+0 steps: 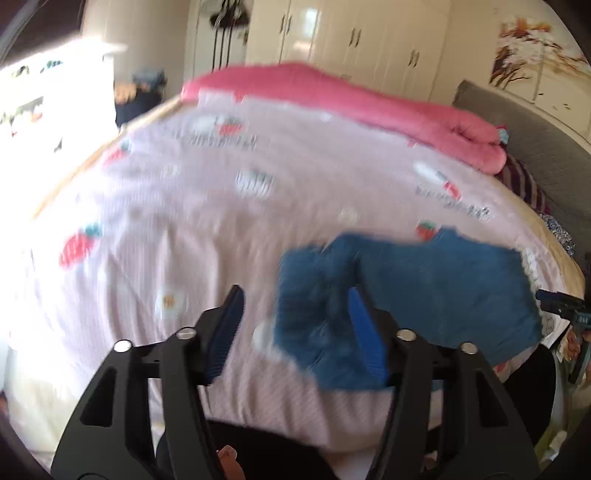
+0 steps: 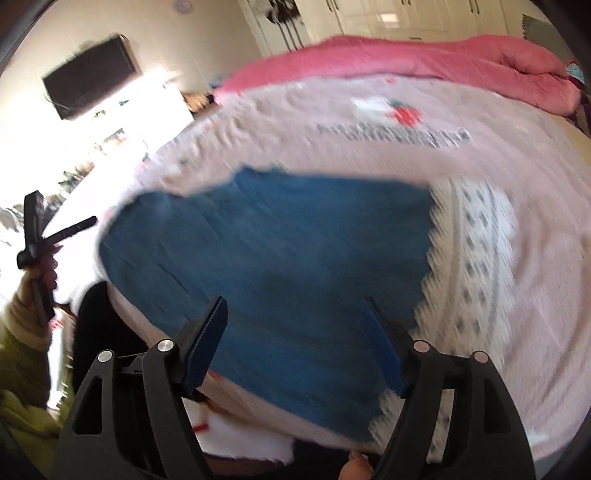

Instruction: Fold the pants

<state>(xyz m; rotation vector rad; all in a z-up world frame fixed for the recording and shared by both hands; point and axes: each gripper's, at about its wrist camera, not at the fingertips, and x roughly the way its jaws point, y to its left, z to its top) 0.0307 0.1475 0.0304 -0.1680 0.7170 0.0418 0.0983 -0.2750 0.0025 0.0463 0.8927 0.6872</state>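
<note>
Both tongs, left [image 1: 295, 295] and right [image 2: 295, 306], gape above blue pants [image 2: 277, 251] on bed [image 2: 369, 122].

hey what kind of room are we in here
Most likely a bedroom: a bed with a strawberry-print cover, a pink quilt folded along its far side, and cream wardrobes on the wall behind.

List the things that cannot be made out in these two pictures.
- Blue pants, both views: motion blur hides seams and fold lines.
- Printed text on bedspread: too blurred to read.
- Pants' near edge, left wrist view: hidden behind the left gripper.
</note>
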